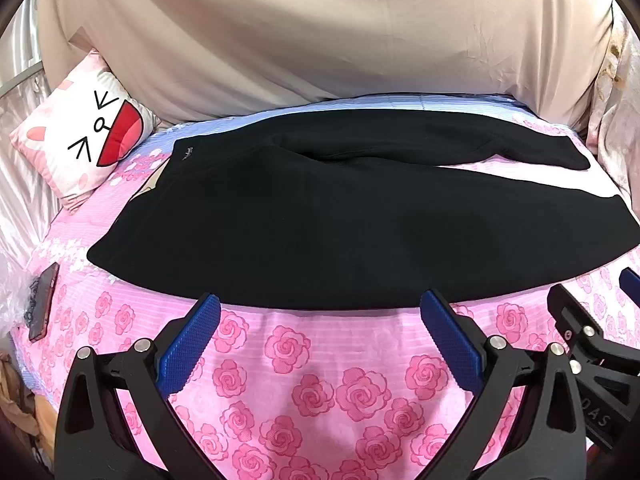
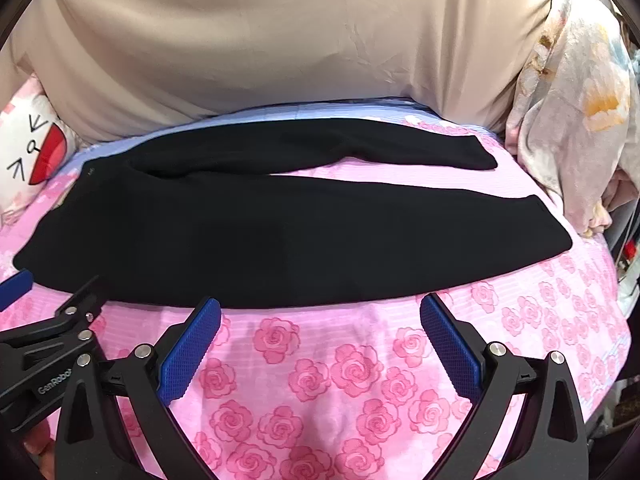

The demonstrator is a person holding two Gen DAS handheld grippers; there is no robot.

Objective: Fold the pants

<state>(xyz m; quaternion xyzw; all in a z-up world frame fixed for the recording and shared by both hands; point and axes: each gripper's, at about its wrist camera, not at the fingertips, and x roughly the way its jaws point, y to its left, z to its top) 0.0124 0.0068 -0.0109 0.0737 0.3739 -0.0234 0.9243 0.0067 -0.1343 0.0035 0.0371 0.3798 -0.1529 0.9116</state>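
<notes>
Black pants lie spread flat across a bed, waistband to the left and both legs running right; the far leg is narrower and ends short of the near one. My left gripper hovers open just before the near edge of the pants, its blue pads holding nothing. My right gripper is also open at the near hem side, empty, with blue pads spread wide. Each gripper shows at the edge of the other's view.
The bed wears a pink rose-print sheet. A cartoon-face pillow sits at the back left, a beige cover behind. A phone lies at the left edge. A floral quilt is piled at the right.
</notes>
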